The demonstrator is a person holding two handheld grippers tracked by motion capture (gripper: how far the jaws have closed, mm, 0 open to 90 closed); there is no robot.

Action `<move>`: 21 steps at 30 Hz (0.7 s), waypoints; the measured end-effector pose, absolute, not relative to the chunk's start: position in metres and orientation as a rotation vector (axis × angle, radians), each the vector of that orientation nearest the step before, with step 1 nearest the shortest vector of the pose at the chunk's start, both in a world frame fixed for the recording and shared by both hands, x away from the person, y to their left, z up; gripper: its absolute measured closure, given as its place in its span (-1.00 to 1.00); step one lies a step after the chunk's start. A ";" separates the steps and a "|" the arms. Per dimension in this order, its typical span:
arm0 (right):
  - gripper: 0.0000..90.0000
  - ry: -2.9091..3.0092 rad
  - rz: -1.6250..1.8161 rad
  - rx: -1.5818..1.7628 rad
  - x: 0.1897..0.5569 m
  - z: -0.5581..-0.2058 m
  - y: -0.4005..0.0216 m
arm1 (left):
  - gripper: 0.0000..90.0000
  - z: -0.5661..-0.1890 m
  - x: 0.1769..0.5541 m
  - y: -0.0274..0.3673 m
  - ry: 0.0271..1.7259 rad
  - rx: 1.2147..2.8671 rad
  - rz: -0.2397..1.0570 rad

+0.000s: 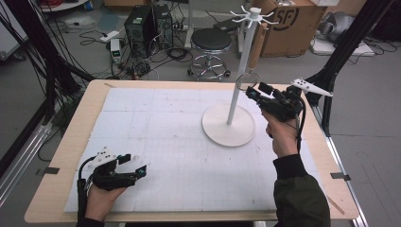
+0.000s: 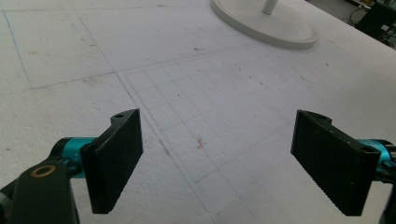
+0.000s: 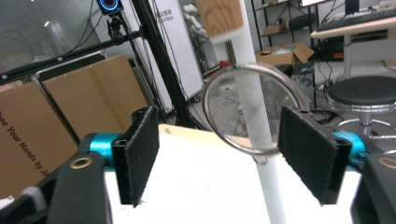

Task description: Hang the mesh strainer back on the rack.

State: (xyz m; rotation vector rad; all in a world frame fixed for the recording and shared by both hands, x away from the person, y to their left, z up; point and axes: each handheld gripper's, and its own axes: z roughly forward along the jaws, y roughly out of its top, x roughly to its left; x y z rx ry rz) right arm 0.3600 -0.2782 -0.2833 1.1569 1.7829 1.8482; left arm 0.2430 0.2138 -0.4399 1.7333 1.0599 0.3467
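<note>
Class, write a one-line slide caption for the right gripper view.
Open right gripper faces a wire-mesh strainer hanging with its wooden handle up on a white stand.

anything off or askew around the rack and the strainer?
Nothing stands out. The white rack stands upright on its round base, and the mesh strainer hangs straight from it by its wooden handle. The right tongs are open just in front of the strainer; the left tongs rest open on the mat.

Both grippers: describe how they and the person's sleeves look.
The left gripper and the right gripper are black, with flat textured black pads on teal mounts. Each carries a pale three-cornered plate and trails a black cable. The right forearm wears a dark olive sleeve.
</note>
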 end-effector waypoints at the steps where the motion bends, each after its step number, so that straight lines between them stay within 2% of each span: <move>1: -0.43 1.791 1.852 1.151 0.359 -0.285 -0.278 | -0.62 -0.440 0.243 0.213 1.059 1.731 0.349; 11: -0.54 1.851 1.809 1.127 0.341 -0.300 -0.279 | -0.63 -0.438 0.244 0.210 1.033 1.719 0.353; 21: -0.55 1.888 1.772 1.165 0.330 -0.328 -0.282 | -0.63 -0.437 0.249 0.207 1.008 1.707 0.365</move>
